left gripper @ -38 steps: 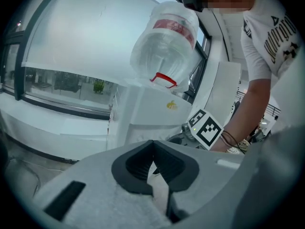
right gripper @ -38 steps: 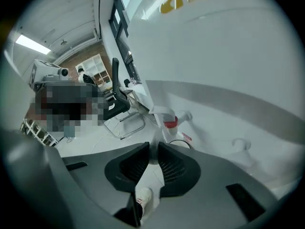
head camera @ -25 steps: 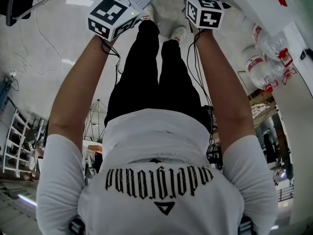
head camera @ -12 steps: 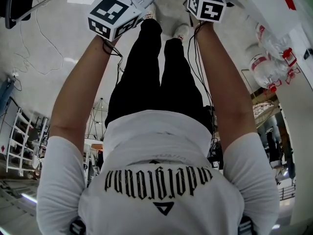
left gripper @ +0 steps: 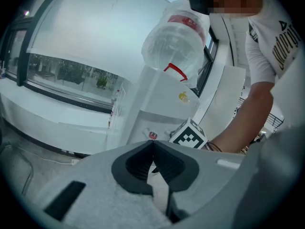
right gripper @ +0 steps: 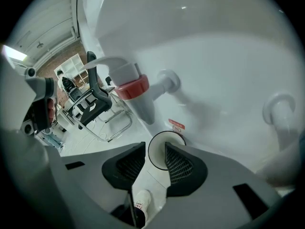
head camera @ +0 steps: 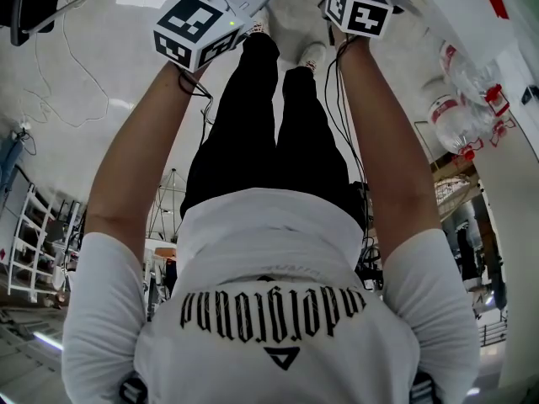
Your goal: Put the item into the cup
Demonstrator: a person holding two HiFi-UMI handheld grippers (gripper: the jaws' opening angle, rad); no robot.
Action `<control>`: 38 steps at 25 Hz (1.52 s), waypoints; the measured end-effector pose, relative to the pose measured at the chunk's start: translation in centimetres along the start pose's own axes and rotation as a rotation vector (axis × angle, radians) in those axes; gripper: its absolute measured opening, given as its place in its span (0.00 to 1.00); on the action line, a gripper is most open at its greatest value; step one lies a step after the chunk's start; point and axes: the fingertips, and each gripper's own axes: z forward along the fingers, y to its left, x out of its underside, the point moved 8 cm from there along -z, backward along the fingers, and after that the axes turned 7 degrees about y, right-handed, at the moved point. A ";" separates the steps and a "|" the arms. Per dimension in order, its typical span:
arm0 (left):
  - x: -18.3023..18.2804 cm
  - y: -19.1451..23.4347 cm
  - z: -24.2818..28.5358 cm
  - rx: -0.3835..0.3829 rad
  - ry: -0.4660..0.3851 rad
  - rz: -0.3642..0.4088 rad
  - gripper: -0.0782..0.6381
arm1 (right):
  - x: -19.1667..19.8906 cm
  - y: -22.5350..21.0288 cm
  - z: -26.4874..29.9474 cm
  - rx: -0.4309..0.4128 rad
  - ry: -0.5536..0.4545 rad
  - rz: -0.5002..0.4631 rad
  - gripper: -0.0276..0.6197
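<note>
Change, noted first: your right gripper [right gripper: 153, 148] carries its marker cube [head camera: 358, 11] slightly higher and farther out in the head view than a second ago. The left gripper [left gripper: 152, 144] keeps its cube [head camera: 194, 28] where it was. The likely reading is that you are easing the cup [right gripper: 158, 155] in under the tap while the left hand waits. No item to go in shows in any view. It is probably water from the tap, and filling is not yet begun.

Count, largest to smallest:

- Water dispenser [left gripper: 157, 104]: one, white, seen from the left gripper view.
- Large clear bottles: one upended on the dispenser [left gripper: 174, 46]. The head view shows two with red fittings [head camera: 455, 116] [head camera: 463, 66] at the right edge, and I cannot tell whether either is that same bottle.
- Grippers: two.
  - Left: fingers closed tip to tip, with nothing between them.
  - Right: fingers narrow, gripping the cup at their tips.
- Taps: two, both apart from the cup.
  - The red-collared one [right gripper: 136, 92] is above the cup's mouth, a little to its left.
  - The second [right gripper: 279, 111] is well off to the right.
- Cup: one, white, mouth toward the camera. It is held in the air under the red-collared tap, and no liquid shows inside.
</note>
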 end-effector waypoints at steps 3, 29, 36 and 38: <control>0.0 -0.2 -0.4 -0.005 -0.007 0.004 0.13 | 0.0 0.5 -0.4 -0.004 -0.005 -0.009 0.19; -2.8 -10.9 -5.4 -0.124 -0.098 -0.060 0.13 | -0.8 6.2 -17.6 -0.152 -0.134 -0.330 0.07; -5.1 -14.0 -6.5 -0.145 -0.132 -0.027 0.13 | -1.6 5.8 -22.6 -0.157 -0.182 -0.355 0.07; -5.5 -15.0 -6.8 -0.148 -0.141 -0.035 0.13 | -1.6 5.8 -24.1 -0.162 -0.192 -0.367 0.07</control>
